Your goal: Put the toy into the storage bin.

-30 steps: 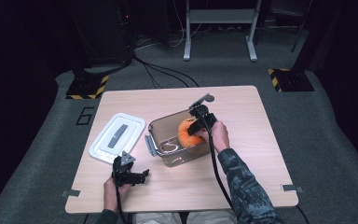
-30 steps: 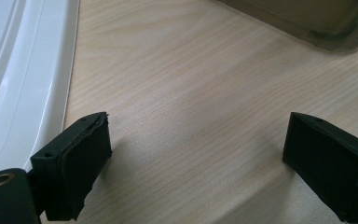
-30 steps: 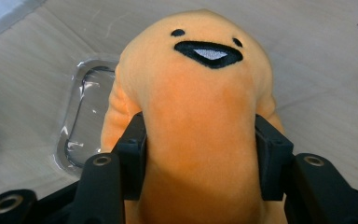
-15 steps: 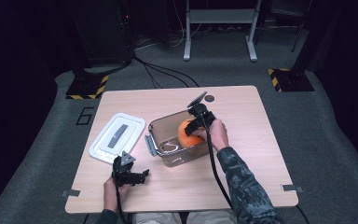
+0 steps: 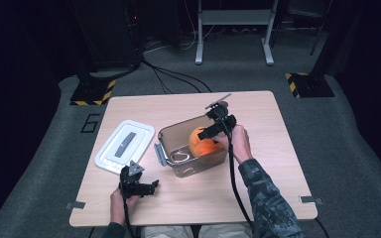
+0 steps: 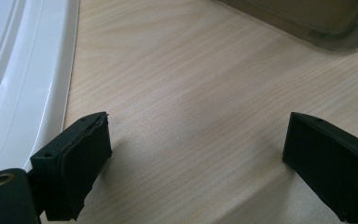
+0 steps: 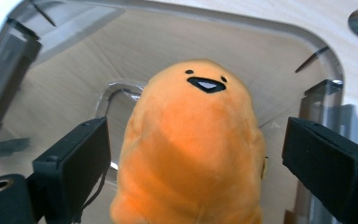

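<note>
An orange plush toy (image 5: 203, 143) with a small black face lies inside a clear plastic container (image 5: 178, 131) near the middle of the table. My right gripper (image 5: 209, 133) reaches down into the container. In the right gripper view the plush toy (image 7: 191, 149) sits between the jaws of my right gripper (image 7: 198, 158), which stand wide open with a gap on each side. My left gripper (image 5: 146, 187) rests low near the table's front edge, open, with bare wood between the jaws of my left gripper (image 6: 196, 163).
A white lid (image 5: 124, 145) with a grey handle lies flat left of the container, and the lid's edge (image 6: 18, 70) sits beside my left jaw. A clear latch (image 7: 114, 93) shows inside the container. A container corner (image 6: 307, 23) lies ahead of the left gripper. The wooden table (image 5: 268, 163) extends to the right.
</note>
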`<state>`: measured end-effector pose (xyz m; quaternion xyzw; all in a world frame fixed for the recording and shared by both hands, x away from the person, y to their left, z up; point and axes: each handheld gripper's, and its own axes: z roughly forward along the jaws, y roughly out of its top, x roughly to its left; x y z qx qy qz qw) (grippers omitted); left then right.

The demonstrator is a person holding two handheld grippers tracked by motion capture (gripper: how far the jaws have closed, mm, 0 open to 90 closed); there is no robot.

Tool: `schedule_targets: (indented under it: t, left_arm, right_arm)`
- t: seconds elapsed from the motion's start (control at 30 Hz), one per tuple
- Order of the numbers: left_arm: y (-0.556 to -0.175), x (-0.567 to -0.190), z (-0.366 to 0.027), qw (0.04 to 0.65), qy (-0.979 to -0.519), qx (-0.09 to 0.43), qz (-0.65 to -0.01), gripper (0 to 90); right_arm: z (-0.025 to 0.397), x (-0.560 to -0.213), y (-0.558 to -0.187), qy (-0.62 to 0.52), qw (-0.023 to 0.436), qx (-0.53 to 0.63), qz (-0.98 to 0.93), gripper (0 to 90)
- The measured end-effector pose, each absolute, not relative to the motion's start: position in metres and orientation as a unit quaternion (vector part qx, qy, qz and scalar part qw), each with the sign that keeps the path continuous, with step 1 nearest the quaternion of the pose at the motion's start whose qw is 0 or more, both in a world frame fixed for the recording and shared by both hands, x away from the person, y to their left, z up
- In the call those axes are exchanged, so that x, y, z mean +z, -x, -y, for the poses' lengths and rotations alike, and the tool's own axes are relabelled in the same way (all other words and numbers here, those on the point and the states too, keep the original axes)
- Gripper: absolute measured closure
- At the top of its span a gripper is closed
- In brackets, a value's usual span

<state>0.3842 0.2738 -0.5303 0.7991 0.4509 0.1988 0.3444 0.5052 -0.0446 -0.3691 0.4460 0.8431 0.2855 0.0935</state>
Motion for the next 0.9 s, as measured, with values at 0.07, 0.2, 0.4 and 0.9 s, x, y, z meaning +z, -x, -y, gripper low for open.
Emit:
schedule_targets:
  t: [0.07, 0.2, 0.4, 0.9]
  left_arm:
    - [-0.384, -0.530, -0.274, 0.345, -0.799, 0.199, -0.451, 7.1]
    - [-0.384, -0.530, -0.274, 0.345, -0.799, 0.198, -0.451, 7.1]
    - [-0.384, -0.530, -0.274, 0.346, -0.799, 0.198, -0.451, 7.1]
    - [-0.384, -0.530, -0.274, 0.345, -0.799, 0.199, -0.451, 7.2]
  right_arm:
    - [0.047, -0.366, -0.501, -0.442, 0.098, 0.291, -0.843, 6.1]
    - [0.053, -0.359, -0.491, -0.429, 0.108, 0.303, -0.844, 5.5]
    - [0.064, -0.355, -0.479, -0.419, 0.123, 0.317, -0.842, 4.6]
    - [0.101, -0.359, -0.445, -0.421, 0.164, 0.348, -0.821, 4.8]
